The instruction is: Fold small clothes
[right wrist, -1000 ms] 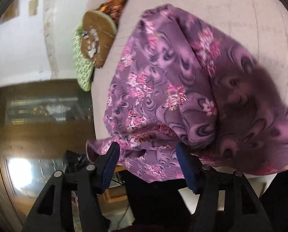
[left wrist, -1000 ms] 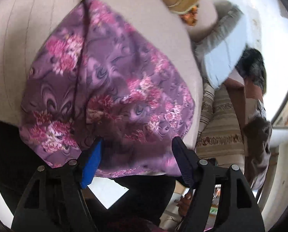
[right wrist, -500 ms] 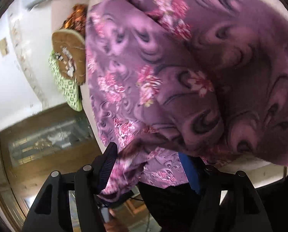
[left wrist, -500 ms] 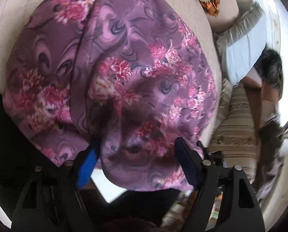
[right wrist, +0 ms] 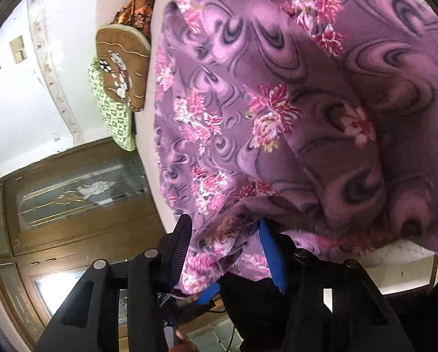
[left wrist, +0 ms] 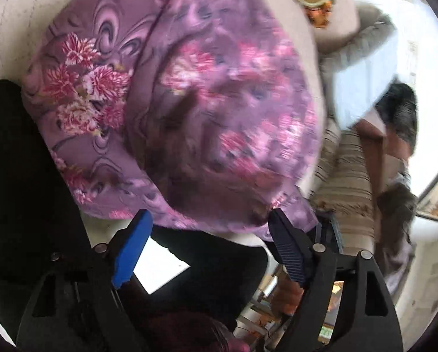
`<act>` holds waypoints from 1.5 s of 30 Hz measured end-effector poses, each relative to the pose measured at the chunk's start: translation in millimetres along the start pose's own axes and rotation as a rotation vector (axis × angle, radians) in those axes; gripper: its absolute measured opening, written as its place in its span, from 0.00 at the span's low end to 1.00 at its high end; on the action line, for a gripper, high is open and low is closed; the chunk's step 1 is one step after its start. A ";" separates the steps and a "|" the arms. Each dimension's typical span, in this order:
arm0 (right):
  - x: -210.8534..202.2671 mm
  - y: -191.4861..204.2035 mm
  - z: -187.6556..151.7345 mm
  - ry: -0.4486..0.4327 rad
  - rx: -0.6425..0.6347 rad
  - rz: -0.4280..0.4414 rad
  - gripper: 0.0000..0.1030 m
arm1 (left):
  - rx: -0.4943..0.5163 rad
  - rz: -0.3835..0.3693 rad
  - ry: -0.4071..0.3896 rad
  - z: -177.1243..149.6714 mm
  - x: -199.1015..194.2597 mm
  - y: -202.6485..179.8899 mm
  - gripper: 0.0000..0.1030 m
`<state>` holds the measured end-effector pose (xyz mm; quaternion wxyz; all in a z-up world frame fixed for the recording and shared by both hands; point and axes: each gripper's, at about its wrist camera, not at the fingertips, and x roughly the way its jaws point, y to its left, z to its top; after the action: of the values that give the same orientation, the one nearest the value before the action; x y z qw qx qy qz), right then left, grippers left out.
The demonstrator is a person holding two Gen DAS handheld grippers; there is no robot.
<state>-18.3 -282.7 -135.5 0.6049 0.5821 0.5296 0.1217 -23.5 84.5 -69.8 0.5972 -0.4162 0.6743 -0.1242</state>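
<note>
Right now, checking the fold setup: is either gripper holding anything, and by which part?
The left gripper is open, holding nothing. The right gripper has the cloth near edge between its fingers; a firm pinch cannot be told.
</note>
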 end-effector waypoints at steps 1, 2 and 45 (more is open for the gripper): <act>1.7 1.6 0.3 -0.005 -0.015 -0.009 0.41 | 0.003 0.006 -0.010 3.0 2.3 -0.9 0.77; 2.2 6.5 -0.2 -0.010 -0.047 -0.009 0.18 | 0.012 0.017 -0.029 6.0 3.4 -2.7 0.59; -66.0 104.0 113.5 -0.387 -0.642 -0.409 0.06 | 0.318 0.299 -0.215 128.6 -5.6 -49.1 0.07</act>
<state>92.3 -367.9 -43.0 0.8555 0.2591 0.4460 0.0462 113.3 100.3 -66.1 0.7352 -0.2231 0.6331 -0.0942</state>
